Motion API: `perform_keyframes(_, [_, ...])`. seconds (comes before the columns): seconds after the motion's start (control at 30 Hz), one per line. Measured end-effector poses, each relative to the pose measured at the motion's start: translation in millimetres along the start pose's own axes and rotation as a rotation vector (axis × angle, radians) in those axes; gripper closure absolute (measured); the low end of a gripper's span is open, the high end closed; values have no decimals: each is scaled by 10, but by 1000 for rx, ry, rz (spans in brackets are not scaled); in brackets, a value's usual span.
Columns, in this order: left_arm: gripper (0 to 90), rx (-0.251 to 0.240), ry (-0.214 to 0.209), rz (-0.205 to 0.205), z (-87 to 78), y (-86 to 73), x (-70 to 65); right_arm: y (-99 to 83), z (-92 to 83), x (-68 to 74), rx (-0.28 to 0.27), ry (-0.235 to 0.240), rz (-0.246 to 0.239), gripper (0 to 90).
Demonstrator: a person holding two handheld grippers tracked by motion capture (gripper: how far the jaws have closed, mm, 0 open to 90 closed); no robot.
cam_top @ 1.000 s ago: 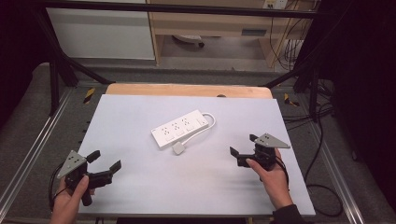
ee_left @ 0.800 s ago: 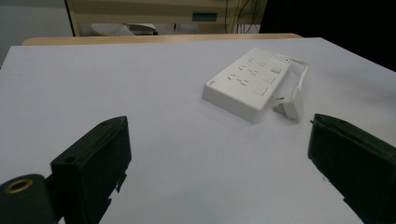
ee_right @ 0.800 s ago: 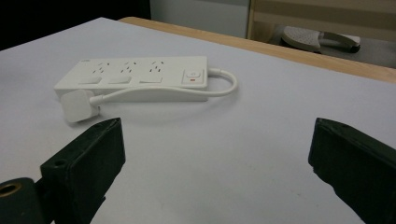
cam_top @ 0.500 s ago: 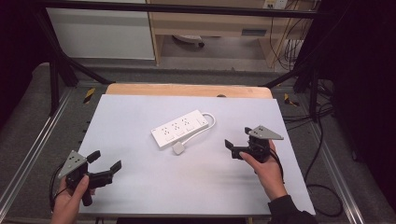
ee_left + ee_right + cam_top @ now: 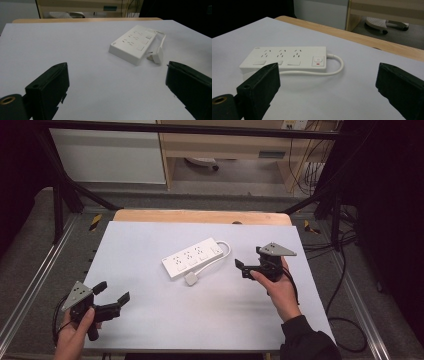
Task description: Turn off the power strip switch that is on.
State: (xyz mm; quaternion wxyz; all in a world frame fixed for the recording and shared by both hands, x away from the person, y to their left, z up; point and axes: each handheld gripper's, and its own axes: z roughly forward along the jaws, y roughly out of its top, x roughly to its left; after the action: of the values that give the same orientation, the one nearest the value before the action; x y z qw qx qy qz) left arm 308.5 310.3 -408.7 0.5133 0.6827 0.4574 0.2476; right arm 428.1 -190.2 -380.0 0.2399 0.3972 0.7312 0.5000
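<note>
Centrally on the desk (image 5: pixel 150 330) lay a white power strip (image 5: pixel 194 257), set at a slant, its sockets facing up. A white cable (image 5: pixel 226 254) left the strip's far right end, looped out over the pale desk surface and ran back along the near side of the strip to a white plug (image 5: pixel 191 279), which rested on the desk just beside the strip's near edge. In the right gripper view the strip (image 5: pixel 284 60) showed three socket groups in a row and, at the end where the cable left it, a switch (image 5: pixel 318 60) with a small red mark.

The right gripper (image 5: pixel 246 269) was held in the person's right hand (image 5: pixel 277 287) to the right of the strip, near it but not touching it, with its jaws standing wide apart and nothing between them; they pointed toward the strip. The left gripper (image 5: pixel 111 295) was held in the left hand (image 5: pixel 75 335) near the desk's front left corner, well apart from the strip, its jaws likewise spread wide and empty. From the left gripper view the strip (image 5: pixel 133 42) and plug (image 5: pixel 157 55) lay ahead, beyond the two black jaws.
</note>
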Motion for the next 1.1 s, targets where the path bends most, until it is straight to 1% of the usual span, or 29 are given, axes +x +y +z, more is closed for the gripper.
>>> perform_keyframes(0.17, [49, 2, -2, -2, 5, -3, -6, 98, 67, -9, 6, -21, 5, 65])
perform_keyframes(0.3, [49, 8, -2, 8, 10, -3, -6, 163, 106, -13, 4, -20, 5, 64])
perform_keyframes(0.4, [49, 9, -3, 2, 5, -5, -5, 196, 133, -9, -1, -20, 8, 72])
perform_keyframes(0.53, [49, 9, -2, 3, 8, -4, -7, 237, 171, -6, -8, -21, 13, 108])
perform_keyframes(0.6, [49, 10, 0, 7, 7, -4, -10, 254, 193, -10, -11, -19, 16, 159])
perform_keyframes(0.67, [49, 10, -1, 8, 5, -3, -13, 267, 215, -13, -14, -10, 30, 181])
perform_keyframes(0.77, [49, 14, -4, 10, 17, -4, -13, 280, 241, -11, -13, -11, 20, 230])
perform_keyframes(0.87, [49, 17, -3, 19, 21, 3, -18, 294, 243, -10, -27, -27, 13, 295])
perform_keyframes(1.0, [49, 18, -5, 21, 16, -1, -21, 321, 244, -8, -47, -41, -4, 420])
perform_keyframes(1.1, [49, 11, -11, 18, 7, 5, -19, 338, 252, -3, -59, -52, -16, 543])
